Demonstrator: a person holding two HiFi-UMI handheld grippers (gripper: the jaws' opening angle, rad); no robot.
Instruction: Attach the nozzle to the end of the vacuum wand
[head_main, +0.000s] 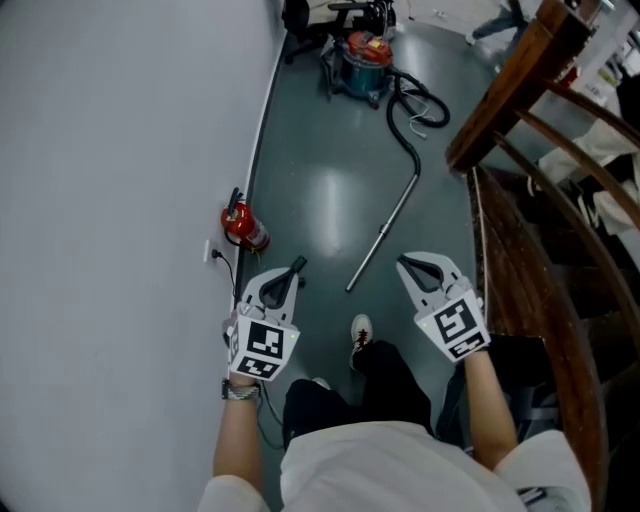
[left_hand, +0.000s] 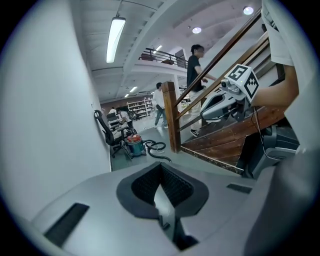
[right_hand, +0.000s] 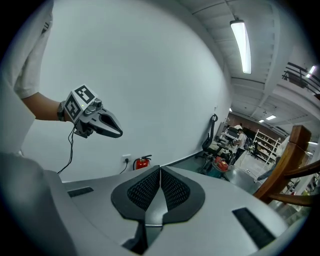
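Note:
The silver vacuum wand (head_main: 386, 232) lies on the grey floor, joined by a black hose (head_main: 416, 108) to the red and teal vacuum cleaner (head_main: 361, 58) far ahead. Its free end rests on the floor between my two grippers. My left gripper (head_main: 298, 264) is shut and empty, left of that end. My right gripper (head_main: 401, 260) is shut and empty, right of it. Both are held in the air above the floor. The vacuum cleaner (left_hand: 135, 146) and the hose (left_hand: 156, 150) show small in the left gripper view. No separate nozzle shows in any view.
A red fire extinguisher (head_main: 243, 226) stands by the white wall at left, near a socket. A wooden staircase (head_main: 520, 200) with a handrail runs along the right. An office chair (left_hand: 107, 132) stands by the vacuum cleaner. Two people (left_hand: 196, 75) move beyond the stairs. My shoe (head_main: 361, 330) is below.

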